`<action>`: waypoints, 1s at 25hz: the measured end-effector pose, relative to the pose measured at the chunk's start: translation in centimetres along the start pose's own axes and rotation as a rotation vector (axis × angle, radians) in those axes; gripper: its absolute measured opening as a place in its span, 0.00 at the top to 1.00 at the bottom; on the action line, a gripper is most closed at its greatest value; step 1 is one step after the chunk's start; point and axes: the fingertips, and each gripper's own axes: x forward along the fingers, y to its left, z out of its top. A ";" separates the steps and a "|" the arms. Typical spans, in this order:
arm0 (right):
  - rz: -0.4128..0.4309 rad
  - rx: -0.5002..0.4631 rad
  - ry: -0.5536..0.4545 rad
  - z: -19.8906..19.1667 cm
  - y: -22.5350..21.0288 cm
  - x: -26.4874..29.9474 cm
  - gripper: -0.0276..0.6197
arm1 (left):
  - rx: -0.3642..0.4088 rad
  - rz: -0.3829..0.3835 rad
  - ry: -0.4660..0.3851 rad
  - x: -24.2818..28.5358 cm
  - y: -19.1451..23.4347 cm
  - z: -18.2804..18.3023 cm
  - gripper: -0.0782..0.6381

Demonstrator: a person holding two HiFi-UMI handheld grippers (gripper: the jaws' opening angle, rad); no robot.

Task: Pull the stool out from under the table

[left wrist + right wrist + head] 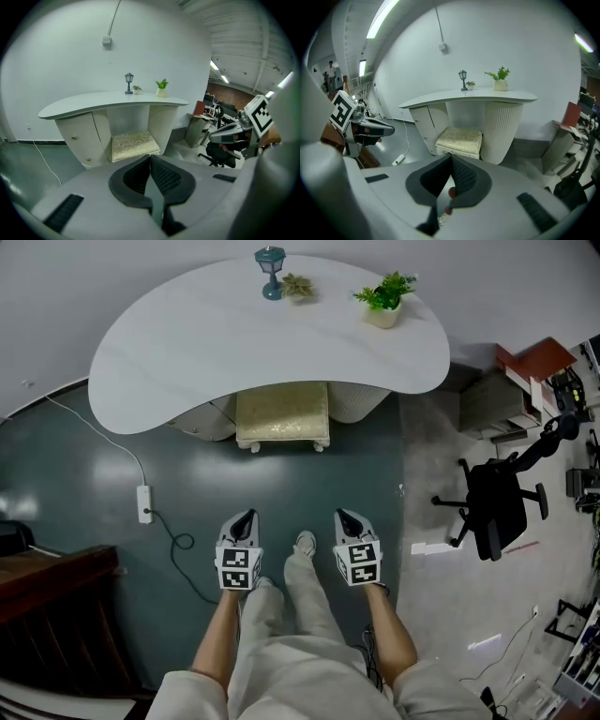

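The stool (281, 415), with a pale yellow patterned cushion and white legs, stands tucked partly under the white curved table (187, 343). It also shows under the tabletop, between the table's supports, in the left gripper view (134, 144) and the right gripper view (460, 139). My left gripper (248, 515) and right gripper (341, 515) hang side by side well short of the stool, over the dark green floor, and point toward it. Both are shut with nothing between the jaws (150, 158) (451, 158).
A small blue lamp (271, 271) and two potted plants (384, 298) (297, 284) stand on the table. A black office chair (497, 507) is on the right, a power strip (144, 503) with its cable on the left, and dark wooden furniture (47, 615) at lower left. The person's legs and shoe (305, 542) are between the grippers.
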 end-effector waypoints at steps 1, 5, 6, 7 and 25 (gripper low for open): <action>0.002 -0.004 0.002 0.0 -0.3 0.8 0.96 | -0.002 0.001 0.004 0.8 0.3 -0.1 0.87; 0.008 -0.018 -0.003 -0.1 -1.3 4.5 0.96 | -0.013 0.011 0.008 4.1 2.0 -1.0 0.87; 0.007 -0.020 -0.002 -0.4 -1.5 5.4 0.96 | -0.017 0.012 0.007 5.0 2.4 -1.4 0.87; 0.005 -0.021 0.001 -0.7 -1.8 6.4 0.96 | -0.021 0.012 0.007 5.8 2.9 -1.9 0.87; -0.057 -0.019 -0.010 -8.1 -5.0 21.4 0.96 | -0.078 0.022 0.005 20.5 11.4 -11.6 0.87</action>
